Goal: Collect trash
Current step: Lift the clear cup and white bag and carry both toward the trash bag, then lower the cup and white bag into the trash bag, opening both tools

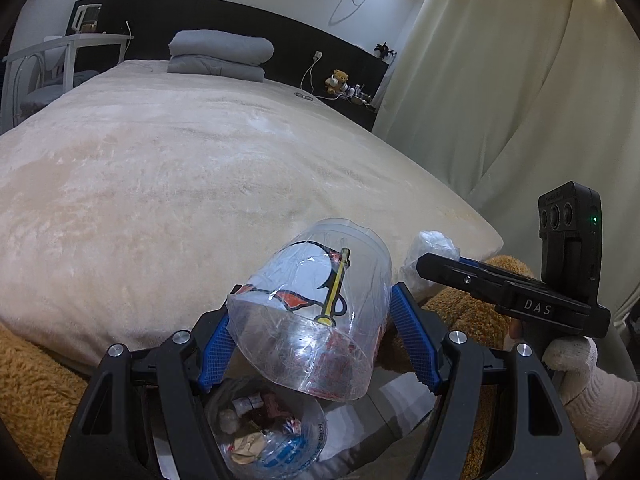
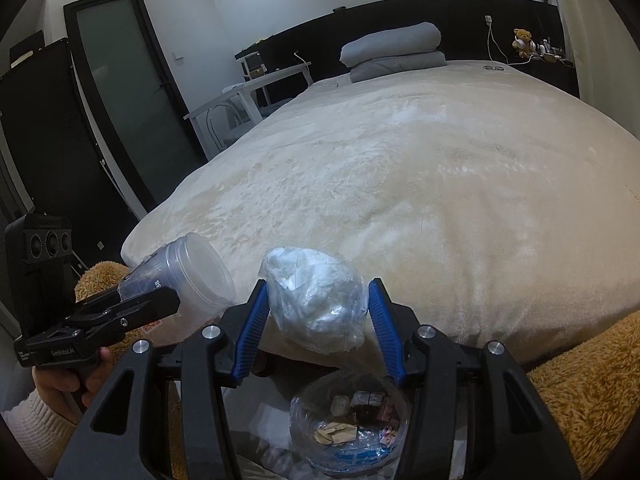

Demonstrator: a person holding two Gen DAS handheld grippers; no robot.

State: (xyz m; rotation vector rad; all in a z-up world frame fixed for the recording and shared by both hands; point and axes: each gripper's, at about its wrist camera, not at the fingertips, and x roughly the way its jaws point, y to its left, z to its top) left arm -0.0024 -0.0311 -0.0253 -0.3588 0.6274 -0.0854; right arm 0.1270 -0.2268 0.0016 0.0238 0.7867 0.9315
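The left gripper (image 1: 316, 340) is clamping a clear plastic cup (image 1: 312, 312), the right gripper (image 2: 316, 320) a crumpled plastic bag (image 2: 316, 300), both hanging over the lined bin (image 2: 352, 424) below, near the bed's (image 1: 180, 184) foot. Scraps are already lying inside; these two are still waiting to drop.

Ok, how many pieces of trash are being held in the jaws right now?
2. A clear plastic cup in the left gripper, a crumpled plastic bag in the right gripper, both above the lined bin.
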